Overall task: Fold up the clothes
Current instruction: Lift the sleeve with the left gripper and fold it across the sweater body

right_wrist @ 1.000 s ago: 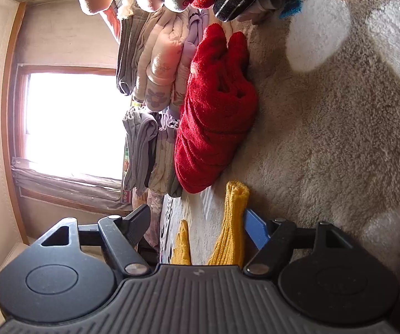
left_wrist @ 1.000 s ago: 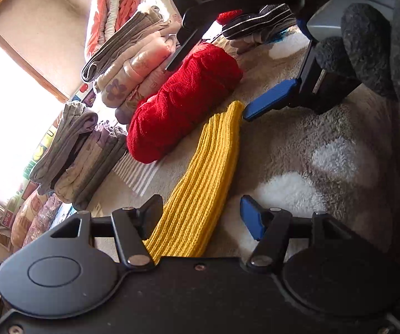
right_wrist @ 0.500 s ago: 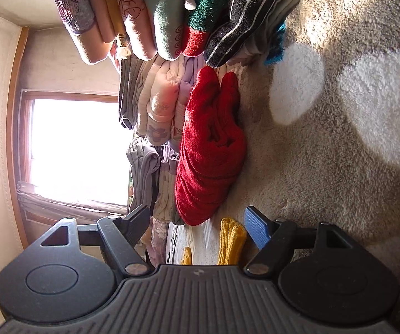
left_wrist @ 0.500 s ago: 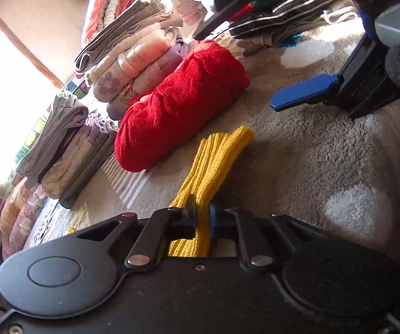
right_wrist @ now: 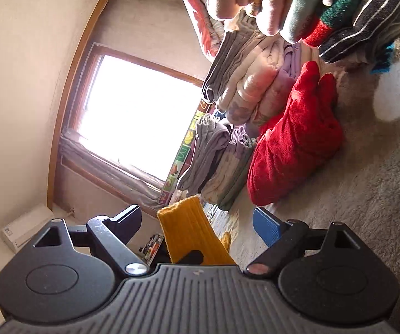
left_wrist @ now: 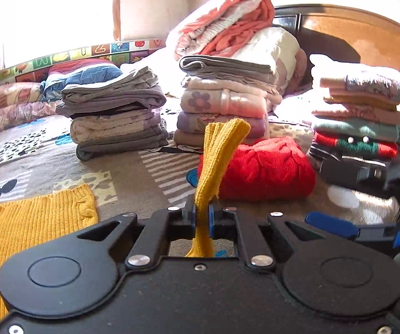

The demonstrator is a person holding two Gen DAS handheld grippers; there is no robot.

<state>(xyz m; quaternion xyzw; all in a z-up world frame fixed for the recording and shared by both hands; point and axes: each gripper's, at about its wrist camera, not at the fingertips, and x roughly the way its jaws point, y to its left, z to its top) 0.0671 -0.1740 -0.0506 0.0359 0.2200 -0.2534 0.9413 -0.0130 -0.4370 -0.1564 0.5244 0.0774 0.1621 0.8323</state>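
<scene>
Yellow ribbed sleeve (left_wrist: 222, 150) sits clamped in the left claw (left_wrist: 201, 220) mid-frame, so the wide-apart right claw (right_wrist: 197, 222) should pinch its free cuff before folding.

alphabet border (left_wrist: 88, 53) | reads "W", "U", possibly "Z" | tiles blurred

Support surface: bed with patterned plush blanket (left_wrist: 46, 164). Lying directly on it: red knit sweater (left_wrist: 266, 169), folded, just ahead-right of the left gripper (left_wrist: 201, 217); yellow knit garment (left_wrist: 30, 220) spread at its left; grey folded stack (left_wrist: 116, 117) ahead-left; pink-lilac stack (left_wrist: 222, 111) straight ahead; mixed stack (left_wrist: 361, 117) far right
</scene>
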